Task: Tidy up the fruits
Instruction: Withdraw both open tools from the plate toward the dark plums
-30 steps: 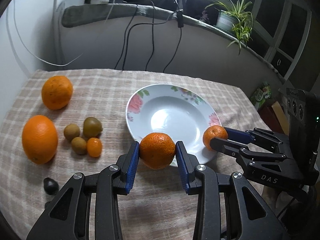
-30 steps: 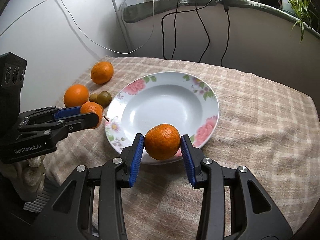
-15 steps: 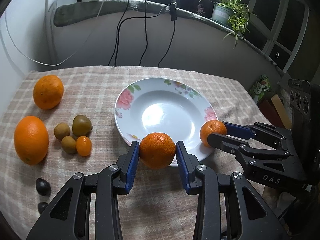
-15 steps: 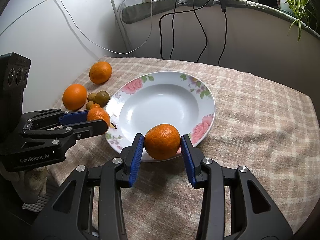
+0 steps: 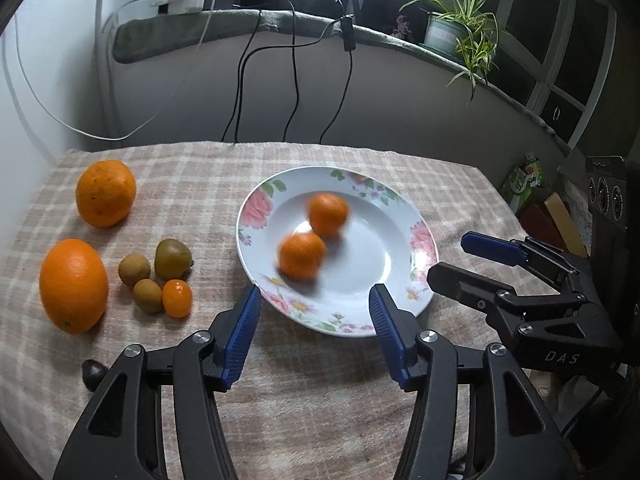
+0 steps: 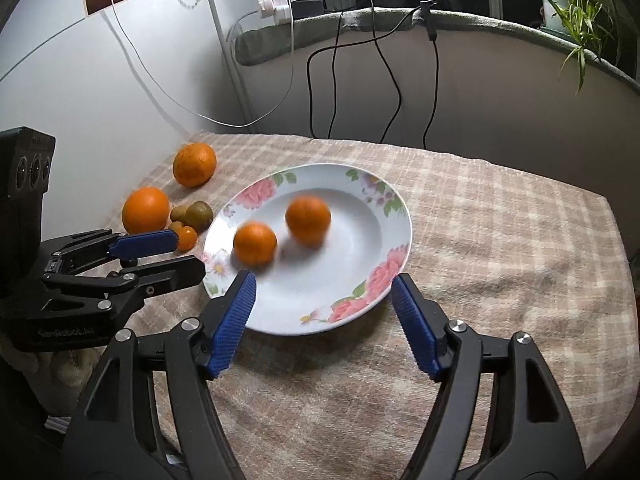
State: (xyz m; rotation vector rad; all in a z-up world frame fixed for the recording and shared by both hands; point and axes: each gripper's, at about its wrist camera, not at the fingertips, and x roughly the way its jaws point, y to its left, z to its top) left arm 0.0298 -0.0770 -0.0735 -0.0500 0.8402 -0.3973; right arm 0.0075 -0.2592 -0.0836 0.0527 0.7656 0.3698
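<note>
Nearest, two black grippers with blue pads hover at the near rim of a floral plate [image 5: 420, 240] on a checked tablecloth [image 6: 500, 240]. The left gripper [image 5: 316, 334] and the right gripper [image 6: 324, 322] are both opening, jaws apart, with nothing between them. Two tangerines [image 5: 302, 255] [image 5: 328, 214] lie blurred in the plate's well, close together. To the left of the plate sit three kiwis [image 5: 173, 258], a kumquat [image 5: 177, 298] and two large oranges [image 5: 73, 284]. Farther back, cables hang from a ledge holding a potted plant [image 5: 460, 28].
</note>
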